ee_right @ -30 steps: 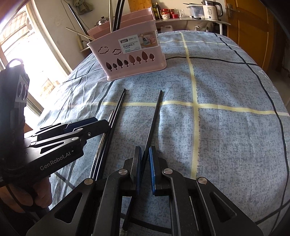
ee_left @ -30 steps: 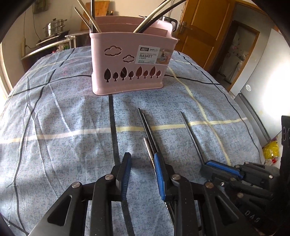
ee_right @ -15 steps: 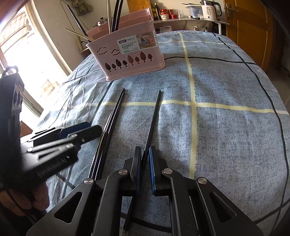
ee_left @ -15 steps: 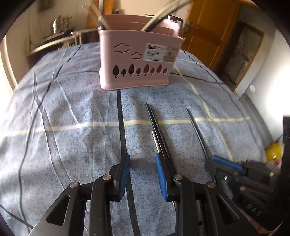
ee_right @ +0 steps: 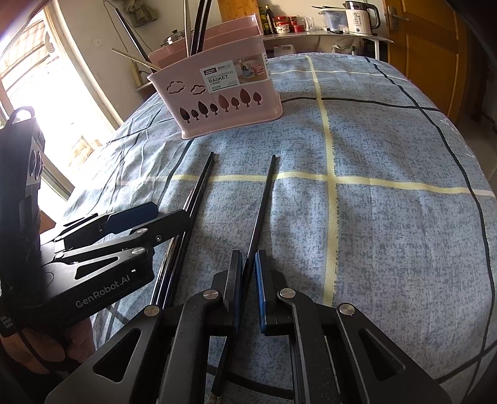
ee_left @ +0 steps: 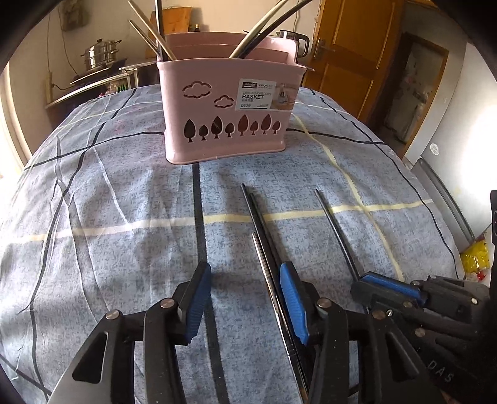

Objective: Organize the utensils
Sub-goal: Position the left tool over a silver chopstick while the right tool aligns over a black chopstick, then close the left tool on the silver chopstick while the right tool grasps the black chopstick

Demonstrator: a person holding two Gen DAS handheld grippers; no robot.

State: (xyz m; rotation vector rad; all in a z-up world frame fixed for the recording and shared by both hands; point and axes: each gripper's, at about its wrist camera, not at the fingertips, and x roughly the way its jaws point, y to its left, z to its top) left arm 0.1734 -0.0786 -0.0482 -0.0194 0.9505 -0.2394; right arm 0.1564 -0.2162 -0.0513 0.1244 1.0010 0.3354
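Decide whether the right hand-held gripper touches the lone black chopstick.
Touching: the right wrist view shows the right hand-held gripper shut on the lone black chopstick, both pads against it.

A blue-grey checked tablecloth covers the table, crossed by dark and pale yellow lines. Behind it, a steel steamer pot sits on a side shelf — left of a wooden door. A white electric kettle stands on a far counter, near bottles and jars.
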